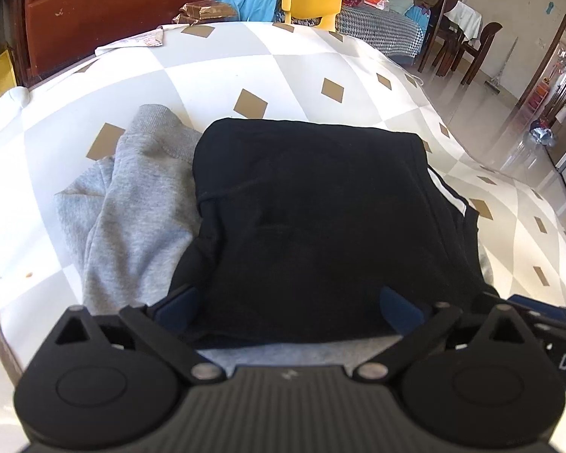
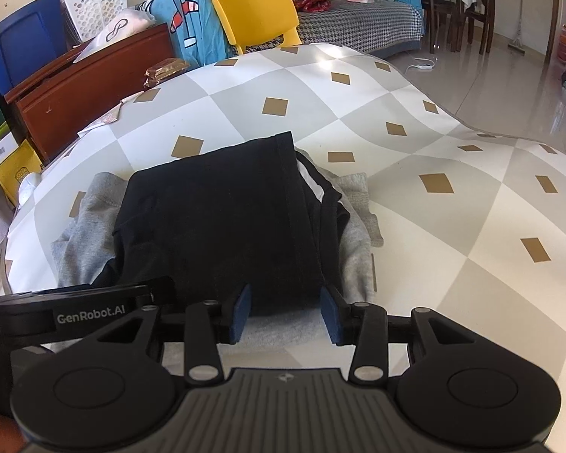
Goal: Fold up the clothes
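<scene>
Clothes stacked on the checked table [image 2: 452,204]: black garment [image 1: 305,219] folded square atop the grey one [image 1: 139,204]. Left gripper [image 1: 294,307] and right gripper [image 2: 286,311] both spread wide at its near edge, gripping nothing. Risk: a careless nudge could slide the black fold askew.

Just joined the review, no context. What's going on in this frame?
A person is folding clothes with a handheld gripper in each hand. A folded black garment lies on top of a grey garment on the checkered table cover. Both the left gripper and the right gripper sit at the near edge of the black piece, side by side, jaws open. Neither visibly clamps the fabric. The black garment looks folded into a rough rectangle.
</scene>
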A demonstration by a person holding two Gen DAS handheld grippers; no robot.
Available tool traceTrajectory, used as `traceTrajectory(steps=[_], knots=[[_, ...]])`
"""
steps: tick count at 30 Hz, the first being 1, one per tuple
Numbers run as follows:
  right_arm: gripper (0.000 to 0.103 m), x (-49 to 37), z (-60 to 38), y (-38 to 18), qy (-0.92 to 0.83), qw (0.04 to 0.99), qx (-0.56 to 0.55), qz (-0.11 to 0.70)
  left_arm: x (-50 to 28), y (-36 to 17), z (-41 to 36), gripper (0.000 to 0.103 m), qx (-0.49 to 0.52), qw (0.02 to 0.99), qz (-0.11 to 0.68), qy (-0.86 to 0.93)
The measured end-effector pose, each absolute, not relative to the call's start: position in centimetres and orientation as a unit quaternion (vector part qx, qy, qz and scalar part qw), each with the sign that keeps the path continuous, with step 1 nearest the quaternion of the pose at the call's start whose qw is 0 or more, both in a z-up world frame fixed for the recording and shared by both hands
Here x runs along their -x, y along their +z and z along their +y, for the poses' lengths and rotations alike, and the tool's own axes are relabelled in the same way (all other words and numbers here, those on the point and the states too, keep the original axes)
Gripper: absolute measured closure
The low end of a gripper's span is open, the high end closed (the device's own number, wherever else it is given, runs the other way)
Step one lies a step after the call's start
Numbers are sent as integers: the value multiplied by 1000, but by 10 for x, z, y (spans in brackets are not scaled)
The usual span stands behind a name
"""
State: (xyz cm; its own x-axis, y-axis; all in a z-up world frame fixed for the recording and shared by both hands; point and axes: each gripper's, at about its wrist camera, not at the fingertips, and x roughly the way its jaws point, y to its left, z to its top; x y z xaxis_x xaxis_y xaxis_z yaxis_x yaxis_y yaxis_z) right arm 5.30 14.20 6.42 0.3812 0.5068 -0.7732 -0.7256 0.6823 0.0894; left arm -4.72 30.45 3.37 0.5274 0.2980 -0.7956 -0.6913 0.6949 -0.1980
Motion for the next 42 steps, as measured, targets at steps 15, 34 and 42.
traceTrajectory(steps=[15, 34, 42], knots=[[62, -18, 79, 67, 355, 807, 140, 450, 86, 34, 246, 0, 232, 812, 434, 313], [62, 3, 53, 52, 346, 796, 169, 467, 113, 28, 206, 0, 232, 792, 461, 326], [62, 7, 49, 64, 356, 800, 170, 453, 114, 40, 188, 0, 220, 795, 462, 327]])
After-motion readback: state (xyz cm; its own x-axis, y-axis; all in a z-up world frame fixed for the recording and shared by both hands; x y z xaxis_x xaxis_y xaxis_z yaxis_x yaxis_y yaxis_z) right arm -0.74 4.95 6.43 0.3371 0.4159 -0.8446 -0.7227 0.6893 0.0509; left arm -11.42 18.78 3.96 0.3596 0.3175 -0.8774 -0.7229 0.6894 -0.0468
